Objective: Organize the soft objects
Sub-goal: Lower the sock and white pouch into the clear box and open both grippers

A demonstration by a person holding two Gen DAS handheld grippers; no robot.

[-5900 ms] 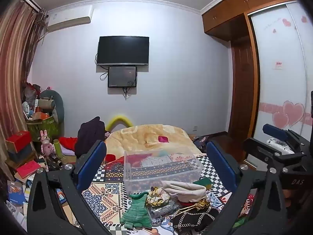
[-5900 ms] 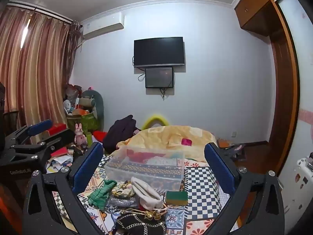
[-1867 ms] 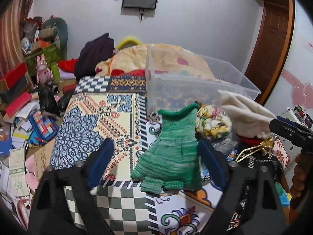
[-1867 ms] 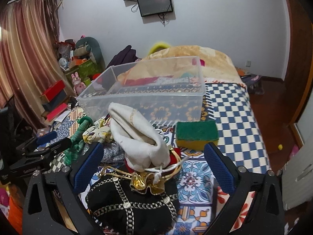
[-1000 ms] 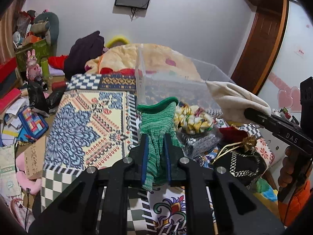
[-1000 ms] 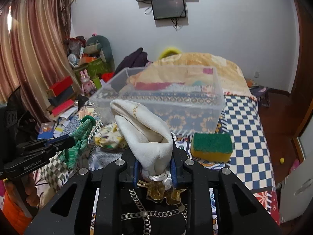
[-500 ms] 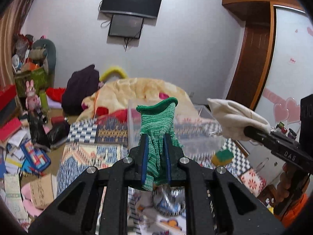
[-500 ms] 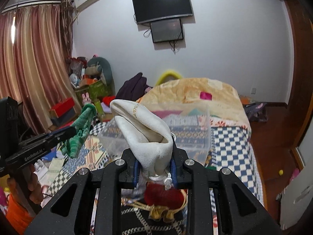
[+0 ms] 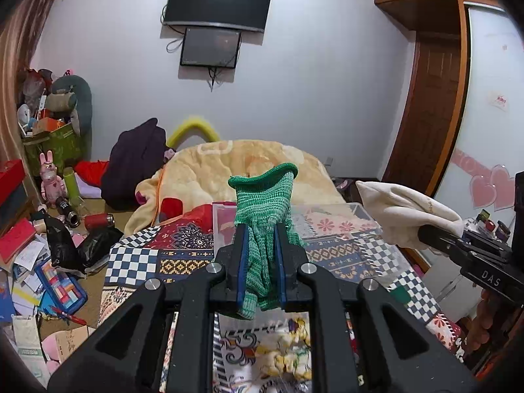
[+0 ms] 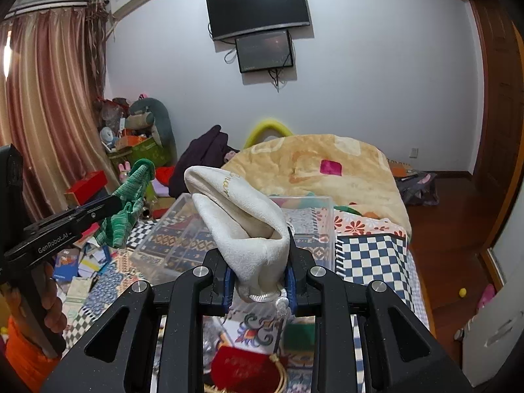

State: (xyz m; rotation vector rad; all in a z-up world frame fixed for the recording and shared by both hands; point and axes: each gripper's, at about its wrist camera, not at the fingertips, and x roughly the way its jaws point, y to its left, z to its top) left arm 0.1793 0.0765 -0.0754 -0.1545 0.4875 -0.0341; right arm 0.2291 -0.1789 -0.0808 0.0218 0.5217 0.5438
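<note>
Green knitted glove [image 9: 263, 229] pinched mid-length by left tongs [image 9: 261, 262], cream drawstring pouch [image 10: 249, 226] pinched near its neck by right tongs [image 10: 258, 281]; both judged light, limp, best gripped where bunched

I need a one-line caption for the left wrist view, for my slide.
Left gripper shut on a green knitted glove, held above a clear plastic bin; right gripper alongside holds a cream cloth pouch.

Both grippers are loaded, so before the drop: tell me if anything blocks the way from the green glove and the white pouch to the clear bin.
Nothing visible does. The green glove in the left gripper and the white pouch in the right gripper are held up in front of the clear bin, whose top is open with no lid.
</note>
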